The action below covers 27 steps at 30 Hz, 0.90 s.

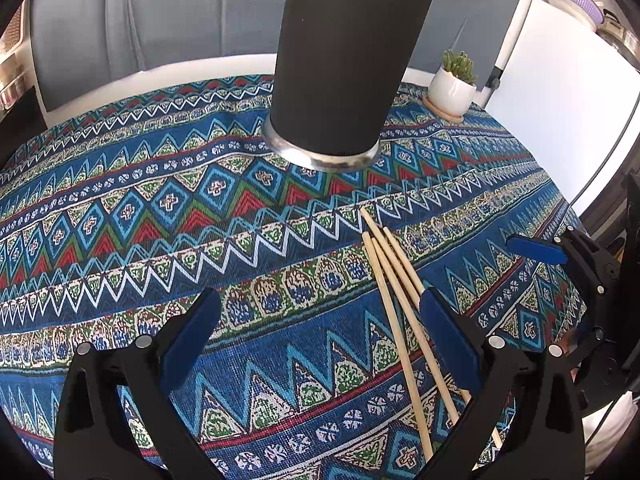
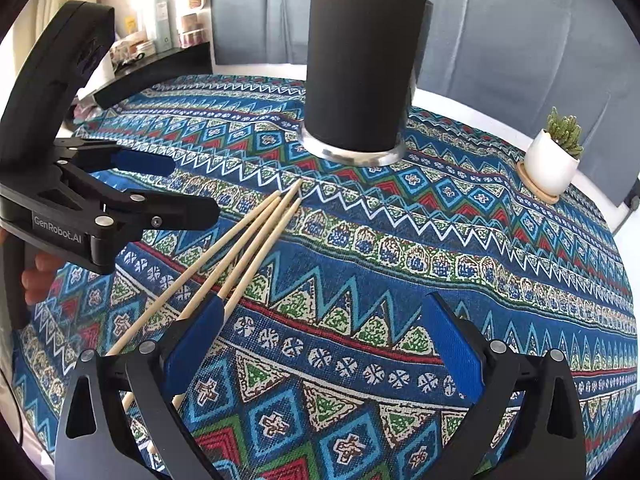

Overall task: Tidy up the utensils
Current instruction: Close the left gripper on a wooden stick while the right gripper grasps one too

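Observation:
Three wooden chopsticks (image 1: 400, 304) lie side by side on the patterned tablecloth, also in the right wrist view (image 2: 248, 244). A tall black utensil holder (image 1: 340, 64) with a metal base stands behind them; in the right wrist view (image 2: 360, 68) chopstick tips stick out of its top. My left gripper (image 1: 320, 320) is open and empty, its right finger over the chopsticks. My right gripper (image 2: 320, 328) is open and empty, its left finger over the chopsticks. Each gripper shows in the other's view: the right one (image 1: 560, 252) and the left one (image 2: 160, 184).
A small succulent in a white pot (image 1: 452, 88) on a wooden coaster sits at the table's far right, also in the right wrist view (image 2: 554, 160). A white board (image 1: 560, 100) stands at the right. A grey sofa is behind the table. A shelf with bottles (image 2: 164, 20) is far left.

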Each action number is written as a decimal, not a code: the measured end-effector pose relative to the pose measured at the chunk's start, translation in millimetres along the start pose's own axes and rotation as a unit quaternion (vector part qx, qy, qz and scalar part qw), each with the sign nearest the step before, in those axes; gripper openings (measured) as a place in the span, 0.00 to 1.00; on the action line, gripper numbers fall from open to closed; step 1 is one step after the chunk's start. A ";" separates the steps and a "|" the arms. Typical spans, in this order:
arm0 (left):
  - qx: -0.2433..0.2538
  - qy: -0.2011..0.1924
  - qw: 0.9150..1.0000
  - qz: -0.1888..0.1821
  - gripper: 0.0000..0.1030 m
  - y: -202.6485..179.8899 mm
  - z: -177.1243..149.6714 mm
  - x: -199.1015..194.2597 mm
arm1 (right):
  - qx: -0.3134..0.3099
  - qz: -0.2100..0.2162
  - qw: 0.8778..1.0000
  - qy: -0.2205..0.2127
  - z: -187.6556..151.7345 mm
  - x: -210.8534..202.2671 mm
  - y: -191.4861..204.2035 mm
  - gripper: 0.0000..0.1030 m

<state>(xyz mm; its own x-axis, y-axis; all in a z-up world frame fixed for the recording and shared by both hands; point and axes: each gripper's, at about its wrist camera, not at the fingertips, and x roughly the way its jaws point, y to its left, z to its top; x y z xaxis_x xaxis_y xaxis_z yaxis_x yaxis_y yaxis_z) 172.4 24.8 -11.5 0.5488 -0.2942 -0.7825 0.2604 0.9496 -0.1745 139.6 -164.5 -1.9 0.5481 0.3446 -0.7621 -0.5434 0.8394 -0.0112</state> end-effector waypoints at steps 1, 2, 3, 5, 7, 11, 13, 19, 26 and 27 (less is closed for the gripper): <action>0.000 0.003 1.000 -0.002 0.94 0.7 -0.5 0.5 | -0.003 0.001 1.000 0.002 0.3 0.8 1.4 0.92; 0.000 0.004 1.000 -0.005 0.94 0.6 -0.9 0.5 | -0.007 0.000 1.000 0.004 0.4 1.7 3.1 0.92; 0.001 0.005 1.000 -0.002 0.94 0.3 -1.2 0.6 | -0.010 -0.003 1.000 0.007 0.8 2.2 4.8 0.92; 0.003 0.007 1.000 0.008 0.94 -1.7 -1.4 3.2 | -0.013 -0.006 1.000 0.006 1.2 2.6 6.9 0.92; 0.000 0.015 1.000 0.009 0.94 -2.3 -2.3 5.7 | -0.017 -0.009 1.000 0.005 1.4 2.9 7.6 0.92; 0.018 0.019 1.000 0.017 0.94 -12.2 -3.2 10.5 | -0.016 -0.013 1.000 0.005 0.9 2.1 8.2 0.92; 0.030 0.020 0.999 0.025 0.94 -16.5 -4.4 12.3 | -0.006 -0.011 1.000 0.008 0.3 2.6 5.4 0.92; 0.074 0.021 0.995 0.059 0.94 -28.1 -8.2 19.2 | 0.004 -0.009 1.000 0.011 -3.5 0.7 0.4 0.92; 0.085 0.011 0.995 0.056 0.95 -26.1 -9.0 19.6 | -0.012 -0.018 1.000 0.020 -13.1 -0.8 4.4 0.92; 0.085 0.011 0.995 0.057 0.95 -26.1 -8.9 19.6 | -0.014 -0.019 1.000 0.019 -13.5 -1.1 4.8 0.92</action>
<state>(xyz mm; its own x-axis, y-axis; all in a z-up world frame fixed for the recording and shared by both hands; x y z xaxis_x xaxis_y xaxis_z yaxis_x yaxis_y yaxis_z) 169.3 -4.8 -27.6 0.5647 -0.1822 -0.8049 0.3297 0.9439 0.0176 127.8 -166.5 -9.8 0.5450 0.2961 -0.7844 -0.5400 0.8397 -0.0582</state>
